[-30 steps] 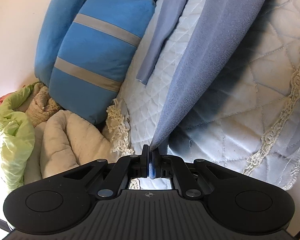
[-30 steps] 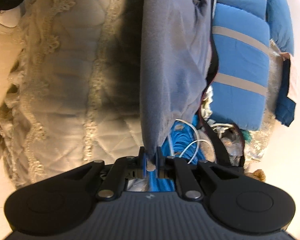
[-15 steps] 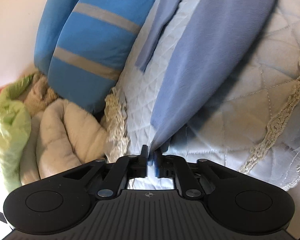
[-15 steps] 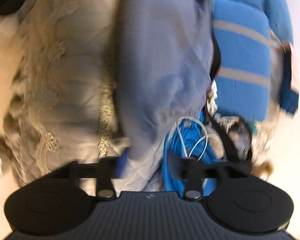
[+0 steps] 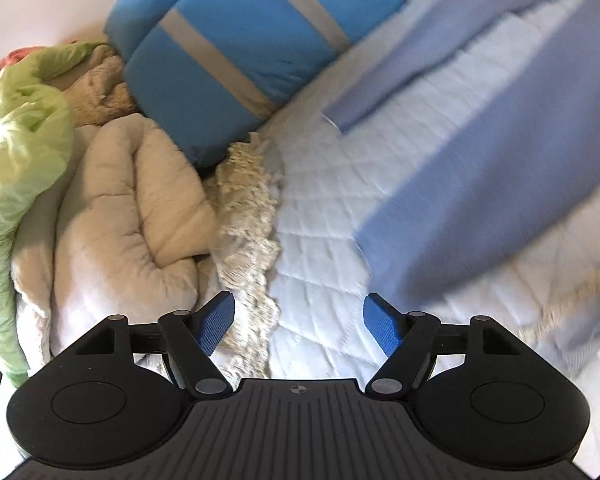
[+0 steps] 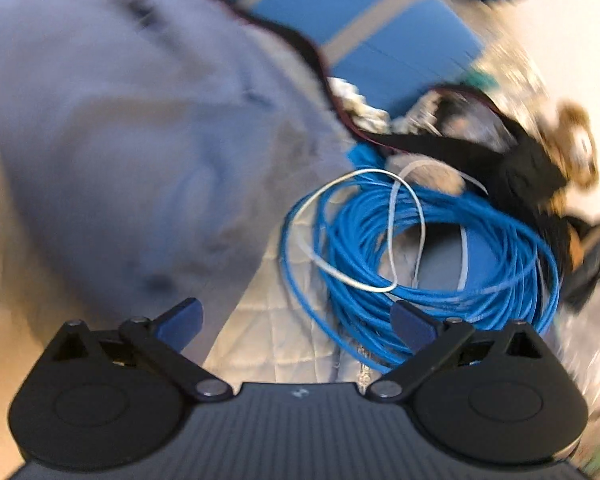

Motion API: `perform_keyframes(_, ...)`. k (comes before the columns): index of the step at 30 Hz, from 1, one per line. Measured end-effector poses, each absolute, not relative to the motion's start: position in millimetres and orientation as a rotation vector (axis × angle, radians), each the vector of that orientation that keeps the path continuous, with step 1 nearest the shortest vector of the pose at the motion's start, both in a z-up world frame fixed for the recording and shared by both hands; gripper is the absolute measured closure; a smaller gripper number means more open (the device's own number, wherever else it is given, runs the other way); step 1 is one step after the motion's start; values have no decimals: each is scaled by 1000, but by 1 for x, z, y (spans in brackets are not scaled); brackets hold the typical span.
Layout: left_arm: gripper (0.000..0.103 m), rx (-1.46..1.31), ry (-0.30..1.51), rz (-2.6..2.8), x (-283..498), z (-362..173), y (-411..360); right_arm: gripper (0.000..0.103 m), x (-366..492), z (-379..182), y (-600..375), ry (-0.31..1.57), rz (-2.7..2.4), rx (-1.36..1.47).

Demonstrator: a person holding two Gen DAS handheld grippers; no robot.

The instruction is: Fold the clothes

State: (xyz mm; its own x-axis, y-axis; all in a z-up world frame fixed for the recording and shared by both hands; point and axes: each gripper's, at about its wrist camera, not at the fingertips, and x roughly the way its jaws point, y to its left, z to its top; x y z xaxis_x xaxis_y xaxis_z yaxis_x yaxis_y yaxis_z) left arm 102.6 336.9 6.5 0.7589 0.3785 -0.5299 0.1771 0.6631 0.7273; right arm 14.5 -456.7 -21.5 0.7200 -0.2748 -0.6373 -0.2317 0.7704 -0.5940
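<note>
Left wrist view: the left claw (image 5: pixel 299 327), jaws opening with nothing between them, stands over a white quilted bedspread (image 5: pixel 324 216). Just beyond its right finger lies the grey-blue garment (image 5: pixel 496 184), spread flat on the bed, one sleeve (image 5: pixel 412 72) extended. Left are a beige comforter (image 5: pixel 120 216) and a green cloth (image 5: pixel 24 148); farther, a blue striped cushion (image 5: pixel 236 52).

Right wrist view, blurred: the right claw (image 6: pixel 296 322), jaws opening and empty. The garment (image 6: pixel 132 152) lies to the left; only here appear a blue cable coil (image 6: pixel 496 292) and a black strap (image 6: pixel 452 148).

No legible writing.
</note>
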Motion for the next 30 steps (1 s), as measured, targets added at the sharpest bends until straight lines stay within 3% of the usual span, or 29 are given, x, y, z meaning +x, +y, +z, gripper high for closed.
perform_keyframes(10, 32, 643, 632, 125, 110, 46, 317, 0, 30, 23, -482, 752, -189, -264)
perform_keyframes(20, 32, 573, 572, 22, 124, 48, 268, 0, 48, 26, -467, 780, -189, -239)
perform_keyframes(30, 32, 518, 463, -127, 160, 93, 169, 0, 80, 4, -458, 763, -132, -182)
